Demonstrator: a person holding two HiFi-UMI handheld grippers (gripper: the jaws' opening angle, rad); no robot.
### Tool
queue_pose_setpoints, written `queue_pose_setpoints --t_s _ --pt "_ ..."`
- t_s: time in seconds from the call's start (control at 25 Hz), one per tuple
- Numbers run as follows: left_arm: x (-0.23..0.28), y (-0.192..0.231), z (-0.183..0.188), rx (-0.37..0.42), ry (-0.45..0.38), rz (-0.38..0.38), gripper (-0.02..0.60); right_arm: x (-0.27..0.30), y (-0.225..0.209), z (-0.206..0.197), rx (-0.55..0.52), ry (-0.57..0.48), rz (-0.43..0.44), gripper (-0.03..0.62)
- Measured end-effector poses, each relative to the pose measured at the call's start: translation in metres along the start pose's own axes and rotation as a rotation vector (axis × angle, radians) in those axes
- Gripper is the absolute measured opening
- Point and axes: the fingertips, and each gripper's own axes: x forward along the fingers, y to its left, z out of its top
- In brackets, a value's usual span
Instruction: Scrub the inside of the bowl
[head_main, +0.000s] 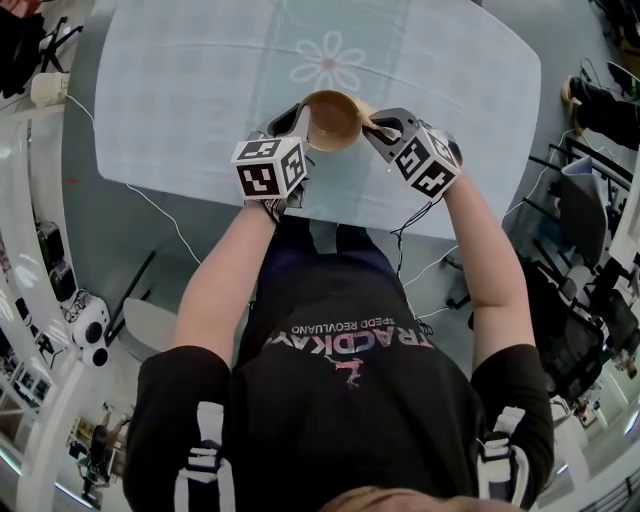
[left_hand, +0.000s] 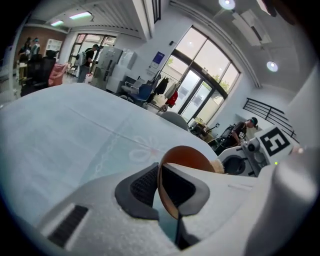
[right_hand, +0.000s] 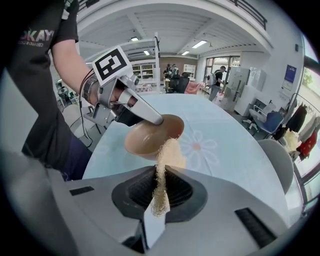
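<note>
Bowl (head_main: 332, 118), seemingly light, stiff and slick, hangs near the flower print (head_main: 330, 62), left gripper (left_hand: 161, 187) nearly closed on its rim, the sensible hold; right gripper (right_hand: 159, 194) clamps a soft scrub pad (right_hand: 169, 155).

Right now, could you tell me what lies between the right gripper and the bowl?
Only the scrubber: the right gripper pinches it, and its free end lies at the rim of the bowl. The right gripper view shows this.
</note>
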Motion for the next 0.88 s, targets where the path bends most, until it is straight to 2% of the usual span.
queue_pose_setpoints --t_s 0.2,0.28,0.52,0.88 --pt "-0.002 0.014 -0.005 -0.198 -0.019 0.036 0.031 0.006 0.007 0.002 0.123 -0.045 -0.027 0.032" --pt "-0.005 0.019 -0.005 -0.243 -0.034 0.048 0.029 0.008 0.014 0.002 0.173 -0.061 -0.024 0.032" --pt "-0.01 0.025 0.002 -0.305 -0.076 0.066 0.028 0.02 0.041 0.006 0.217 -0.075 0.003 0.032" --pt "-0.006 0.004 0.002 -0.311 -0.093 0.046 0.028 0.036 0.063 0.027 0.177 -0.103 0.023 0.032"
